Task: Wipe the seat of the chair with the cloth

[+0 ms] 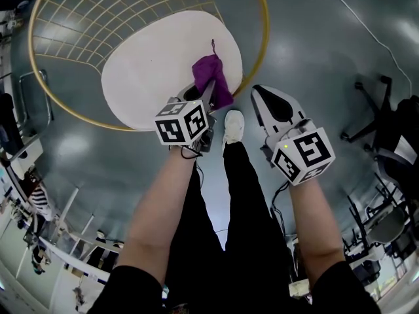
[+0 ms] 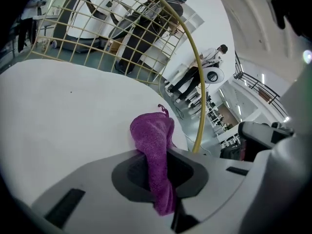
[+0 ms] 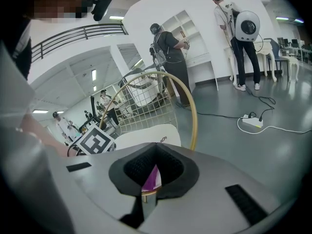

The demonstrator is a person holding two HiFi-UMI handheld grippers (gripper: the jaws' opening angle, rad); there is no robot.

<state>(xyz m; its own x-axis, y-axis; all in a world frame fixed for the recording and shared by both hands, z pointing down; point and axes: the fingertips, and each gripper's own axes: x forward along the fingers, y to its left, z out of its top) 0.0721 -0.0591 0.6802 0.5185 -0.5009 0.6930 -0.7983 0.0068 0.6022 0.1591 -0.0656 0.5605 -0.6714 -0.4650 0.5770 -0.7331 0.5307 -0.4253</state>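
left hand-held gripper [image 2: 161, 165] pinching bunched purple cloth [image 1: 213, 77] at near edge of white seat [image 1: 150, 70], just inside gold rim [image 1: 263, 38] | right hand-held gripper [image 1: 272, 104] pressed together, empty, over floor | risk: friction tugs cloth from pinch; bunched wad wipes only a narrow strip

Bright, even indoor light, glare on the floor [image 1: 327, 77], fisheye-warped dark edges.

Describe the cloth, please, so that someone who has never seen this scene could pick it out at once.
Find the round chair with the gold wire back and the white seat. At the seat's near edge is a bunched cloth, clamped in the left hand-held gripper. It is the only purple thing in sight.
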